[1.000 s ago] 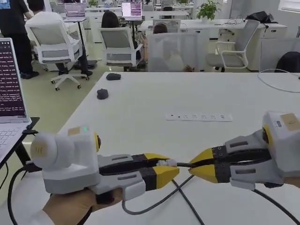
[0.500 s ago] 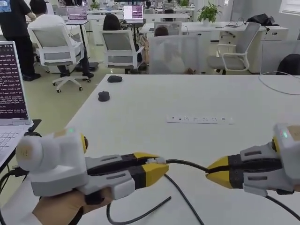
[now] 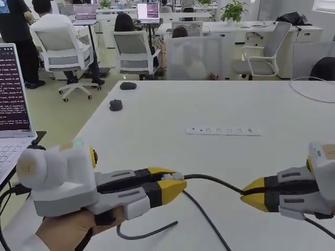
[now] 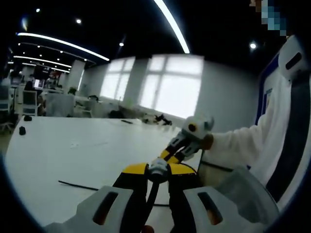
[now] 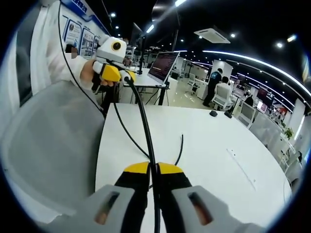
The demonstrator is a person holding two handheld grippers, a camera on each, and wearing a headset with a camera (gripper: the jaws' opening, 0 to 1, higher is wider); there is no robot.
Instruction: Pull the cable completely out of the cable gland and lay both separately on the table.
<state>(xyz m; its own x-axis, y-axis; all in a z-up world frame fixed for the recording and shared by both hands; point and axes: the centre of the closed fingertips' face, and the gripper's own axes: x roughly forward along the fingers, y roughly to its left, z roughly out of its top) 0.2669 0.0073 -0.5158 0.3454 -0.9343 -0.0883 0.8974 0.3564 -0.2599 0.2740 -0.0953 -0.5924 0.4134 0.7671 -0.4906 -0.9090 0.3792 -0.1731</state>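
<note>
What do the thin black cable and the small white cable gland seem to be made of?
Thin black cable: rubber or plastic sheath, matte, bending in soft curves. Small white cable gland: probably moulded plastic, smooth; too small to be sure.

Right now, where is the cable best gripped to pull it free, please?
Grip the cable on its free stretch beyond the cable gland, from the right, claw across it: the left claw pins the gland, so the pull runs along the cable.

A white table (image 3: 220, 104) stands in an open-plan office with white swivel chairs (image 3: 62, 52), a potted plant (image 3: 232, 9), a pale floor (image 3: 57, 112), large windows (image 4: 171, 81) and ceiling strip lights (image 4: 171, 25).
</note>
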